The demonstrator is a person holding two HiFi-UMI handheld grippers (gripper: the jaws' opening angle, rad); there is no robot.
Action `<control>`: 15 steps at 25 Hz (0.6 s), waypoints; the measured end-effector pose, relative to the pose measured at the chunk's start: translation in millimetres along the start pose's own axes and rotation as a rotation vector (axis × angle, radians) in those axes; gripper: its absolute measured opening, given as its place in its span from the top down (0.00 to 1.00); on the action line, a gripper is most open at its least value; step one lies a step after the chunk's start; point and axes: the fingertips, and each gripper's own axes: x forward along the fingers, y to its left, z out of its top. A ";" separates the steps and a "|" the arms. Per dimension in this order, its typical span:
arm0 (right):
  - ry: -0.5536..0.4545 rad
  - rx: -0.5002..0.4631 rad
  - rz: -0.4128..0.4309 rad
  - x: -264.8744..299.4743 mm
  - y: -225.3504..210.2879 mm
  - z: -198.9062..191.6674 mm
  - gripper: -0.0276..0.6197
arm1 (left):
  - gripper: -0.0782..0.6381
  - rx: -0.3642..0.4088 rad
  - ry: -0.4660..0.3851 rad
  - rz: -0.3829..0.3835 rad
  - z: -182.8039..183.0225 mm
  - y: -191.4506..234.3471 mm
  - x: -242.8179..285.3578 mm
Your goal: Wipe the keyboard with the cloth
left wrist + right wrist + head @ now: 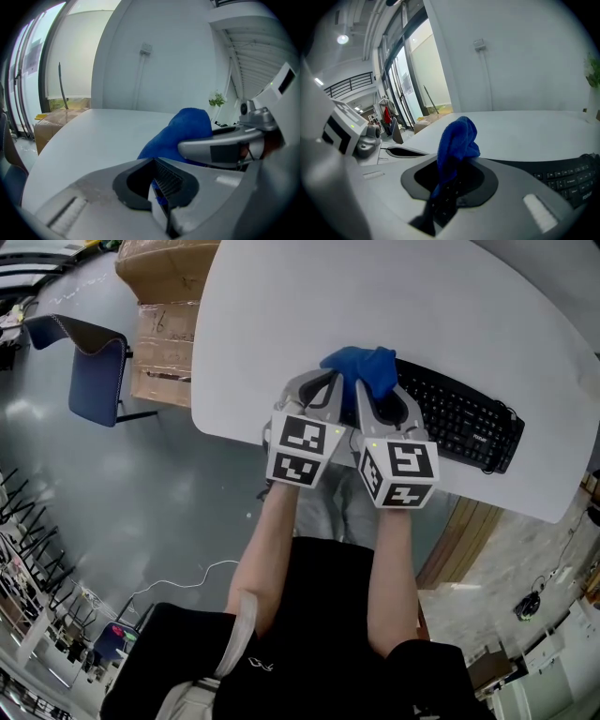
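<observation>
So both grippers are parked side by side at the near edge of the tabletop point(281, 315), and they share one cloth between them. The left gripper point(161, 197) has its jaws pressed together, and as far as I can see only a thin sliver of blue is caught in the pinch. The cloth point(361, 367) itself is bunched up in a blue lump just past the jaw tips, sitting over the left end of the keyboard. The right gripper point(445, 187) is clamped properly on it, with a good fold running down between its jaws and the rest puffing up above them. The keyboard point(459, 418) is black and lies along the near edge, stretching off to the right.

My read is that this is the very start of the wipe: cloth gripped and on the keys, nothing covered yet. Next it needs pressing down flat and dragging rightward along the rows. That bunched shape won't cover much unless it's spread out a bit first.
</observation>
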 end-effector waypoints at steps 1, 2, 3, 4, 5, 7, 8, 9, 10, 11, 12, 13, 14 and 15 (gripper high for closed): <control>-0.001 0.005 -0.001 -0.1 -1.7 -1.6 0.83 | 0.90 0.003 0.003 0.000 -1.0 -1.0 1.5; -0.002 0.009 -0.001 -1.1 -3.5 -2.8 0.83 | 0.90 0.006 0.006 0.000 -1.4 -2.7 2.5; -0.002 0.013 -0.001 -2.4 -5.1 -3.6 0.83 | 0.90 0.008 0.009 0.001 -1.4 -4.5 3.1; -0.002 0.016 0.001 -3.4 -6.4 -3.9 0.83 | 0.90 0.011 0.012 0.004 -1.0 -5.7 3.5; -0.002 0.019 0.005 -4.0 -7.3 -3.9 0.83 | 0.90 0.013 0.016 0.008 -0.4 -6.2 3.8; -0.003 0.026 0.015 -4.6 -8.5 -4.6 0.83 | 0.90 0.020 0.024 0.018 0.4 -6.2 4.5; -0.003 0.030 0.020 -5.1 -9.3 -5.6 0.83 | 0.90 0.025 0.029 0.024 0.4 -6.5 4.9; -0.004 0.033 0.025 -5.7 -10.4 -6.9 0.83 | 0.90 0.029 0.033 0.030 0.5 -6.9 5.3; -0.004 0.037 0.029 -6.2 -11.7 -7.9 0.83 | 0.90 0.033 0.037 0.036 0.9 -7.5 5.6; -0.005 0.040 0.034 -6.7 -13.4 -8.6 0.83 | 0.90 0.035 0.040 0.043 1.5 -8.3 6.0; -0.007 0.043 0.038 -7.3 -15.3 -9.1 0.83 | 0.90 0.035 0.042 0.051 2.4 -9.0 6.5; -0.008 0.047 0.043 -7.9 -17.3 -9.7 0.83 | 0.90 0.034 0.043 0.061 3.2 -9.8 7.2; -0.008 0.050 0.047 -8.9 -19.2 -11.0 0.83 | 0.90 0.034 0.044 0.070 3.6 -11.1 8.2; -0.006 0.053 0.050 -10.2 -21.2 -13.1 0.83 | 0.90 0.035 0.045 0.078 3.4 -13.0 9.1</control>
